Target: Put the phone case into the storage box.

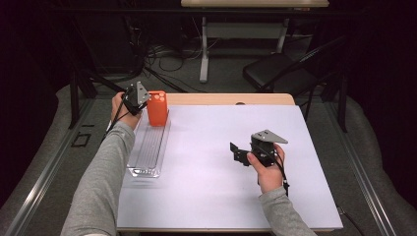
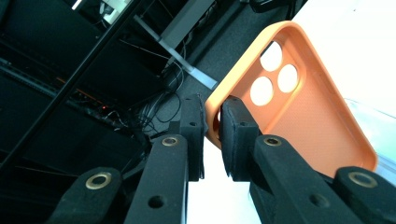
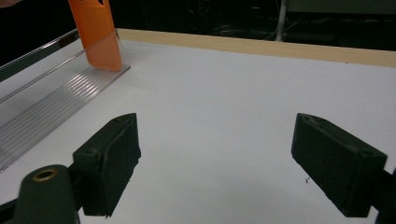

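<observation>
Placement is what I'm doing: left gripper point(image 1: 139, 100) pinching the orange phone case point(image 1: 157, 108) upright in the clear tray point(image 1: 147, 147), release next, right gripper point(image 1: 242, 153) idling spread.

A white sheet point(image 1: 211, 162) covers most of the wooden table point(image 1: 231, 99), whose bare edge shows at the far side. Behind the table, a black chair point(image 1: 275, 71) stands on the grey floor, near the white leg of another table point(image 1: 204, 54). Dark cables point(image 1: 162, 54) lie on the floor there.
</observation>
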Action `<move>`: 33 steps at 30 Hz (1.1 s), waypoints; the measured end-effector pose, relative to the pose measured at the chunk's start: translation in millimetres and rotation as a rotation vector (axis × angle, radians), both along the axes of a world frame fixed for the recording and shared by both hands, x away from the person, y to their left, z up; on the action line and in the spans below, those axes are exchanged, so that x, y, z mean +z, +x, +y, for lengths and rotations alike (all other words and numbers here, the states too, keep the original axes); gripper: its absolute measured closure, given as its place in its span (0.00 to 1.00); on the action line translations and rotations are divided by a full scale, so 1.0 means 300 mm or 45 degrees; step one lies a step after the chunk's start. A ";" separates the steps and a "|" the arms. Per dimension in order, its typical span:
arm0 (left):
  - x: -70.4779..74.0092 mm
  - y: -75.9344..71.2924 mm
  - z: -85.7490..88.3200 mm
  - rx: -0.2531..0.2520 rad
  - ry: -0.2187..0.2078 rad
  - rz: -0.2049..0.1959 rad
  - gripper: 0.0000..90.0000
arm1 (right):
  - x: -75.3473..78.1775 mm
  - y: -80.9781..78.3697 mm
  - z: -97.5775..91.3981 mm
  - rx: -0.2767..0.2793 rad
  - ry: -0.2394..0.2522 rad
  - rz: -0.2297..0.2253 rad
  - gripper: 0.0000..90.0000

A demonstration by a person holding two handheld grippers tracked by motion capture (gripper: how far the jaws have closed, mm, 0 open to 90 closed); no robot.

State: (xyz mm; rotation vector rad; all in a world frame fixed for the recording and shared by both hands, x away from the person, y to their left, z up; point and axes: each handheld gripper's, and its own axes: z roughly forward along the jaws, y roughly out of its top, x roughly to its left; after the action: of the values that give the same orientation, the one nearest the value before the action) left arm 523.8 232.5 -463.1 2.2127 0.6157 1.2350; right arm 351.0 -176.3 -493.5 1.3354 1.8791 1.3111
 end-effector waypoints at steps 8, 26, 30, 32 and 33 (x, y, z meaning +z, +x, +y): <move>-0.005 0.003 0.004 0.015 0.028 -0.006 0.88 | -0.004 0.002 0.002 0.001 -0.003 0.005 0.17; -0.010 0.010 0.007 0.034 -0.011 0.013 0.80 | -0.005 0.001 0.003 0.007 -0.009 0.005 0.17; -0.008 0.010 0.011 0.043 -0.022 0.016 0.77 | -0.006 0.001 0.004 0.005 -0.008 0.004 0.17; -0.007 0.009 0.013 0.044 -0.022 0.019 0.76 | -0.006 0.001 0.005 0.005 -0.008 0.003 0.17; -0.007 0.008 0.014 0.050 -0.023 0.019 0.76 | -0.006 0.001 0.005 0.005 -0.008 0.003 0.17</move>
State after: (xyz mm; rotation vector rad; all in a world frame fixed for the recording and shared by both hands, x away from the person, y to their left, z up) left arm 526.4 236.6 -465.2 2.2063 0.6763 1.2289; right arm 351.3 -174.8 -495.4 1.3309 1.8867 1.3050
